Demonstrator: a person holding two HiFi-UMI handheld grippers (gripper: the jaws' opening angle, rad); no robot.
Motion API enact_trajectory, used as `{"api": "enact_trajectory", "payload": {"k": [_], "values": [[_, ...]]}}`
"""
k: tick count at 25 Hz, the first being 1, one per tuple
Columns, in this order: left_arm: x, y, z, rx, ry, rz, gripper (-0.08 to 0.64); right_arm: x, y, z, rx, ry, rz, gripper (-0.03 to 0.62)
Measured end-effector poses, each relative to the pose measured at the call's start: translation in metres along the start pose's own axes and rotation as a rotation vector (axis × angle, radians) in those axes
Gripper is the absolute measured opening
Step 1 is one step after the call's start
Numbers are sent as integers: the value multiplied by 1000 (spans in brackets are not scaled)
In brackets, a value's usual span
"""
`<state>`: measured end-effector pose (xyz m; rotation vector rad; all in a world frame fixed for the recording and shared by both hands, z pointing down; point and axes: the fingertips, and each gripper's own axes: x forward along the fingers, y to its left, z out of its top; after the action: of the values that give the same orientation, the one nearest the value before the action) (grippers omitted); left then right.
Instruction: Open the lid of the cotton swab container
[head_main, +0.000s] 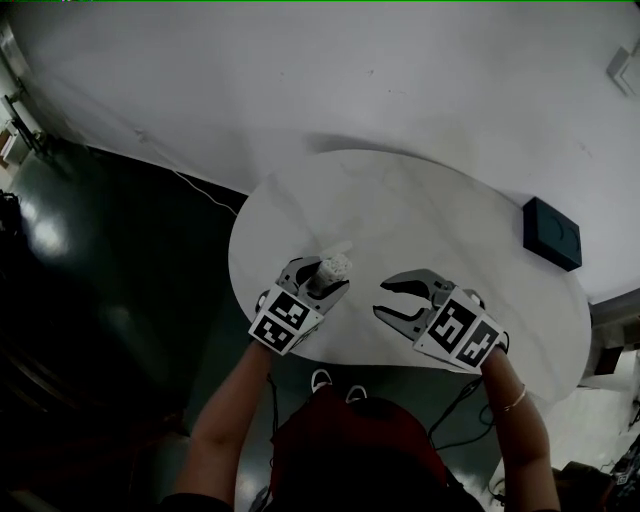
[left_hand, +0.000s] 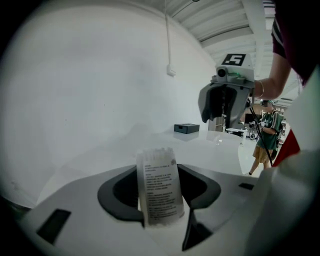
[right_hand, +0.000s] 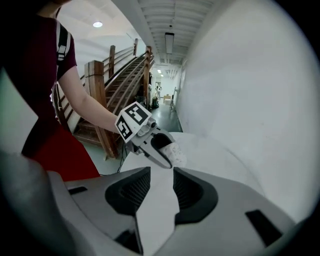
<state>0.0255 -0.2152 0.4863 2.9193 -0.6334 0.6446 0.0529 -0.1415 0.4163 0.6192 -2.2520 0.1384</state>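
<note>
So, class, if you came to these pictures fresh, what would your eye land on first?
First, the labelled cotton swab container gripped in the left claw, near the front edge of the round white table. Next, the right claw beside it, open and empty, pointing towards the container. A small black box sits alone at the table's far right.

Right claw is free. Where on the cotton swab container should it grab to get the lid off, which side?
Grip the free top end of the cotton swab container, which sticks out past the left claw clamped on its labelled body. Bring the open right claw in from the container's right, jaws straddling that end. The seam isn't visible, so likely stay near the tip.
</note>
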Motion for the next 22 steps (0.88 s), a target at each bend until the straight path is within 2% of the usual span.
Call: {"api": "enact_trajectory", "payload": {"k": [6, 13, 17, 22], "values": [[30, 23, 15, 28, -1, -33, 230, 6, 3, -27, 181, -23, -44, 152], [59, 30, 16, 39, 11, -74, 229, 11, 11, -52, 329, -37, -43, 152], [63, 31, 12, 47, 19, -83, 229, 16, 15, -59, 350, -22, -37, 152], [61, 31, 11, 42, 11, -102, 229, 22, 15, -62, 322, 4, -34, 152]]}}
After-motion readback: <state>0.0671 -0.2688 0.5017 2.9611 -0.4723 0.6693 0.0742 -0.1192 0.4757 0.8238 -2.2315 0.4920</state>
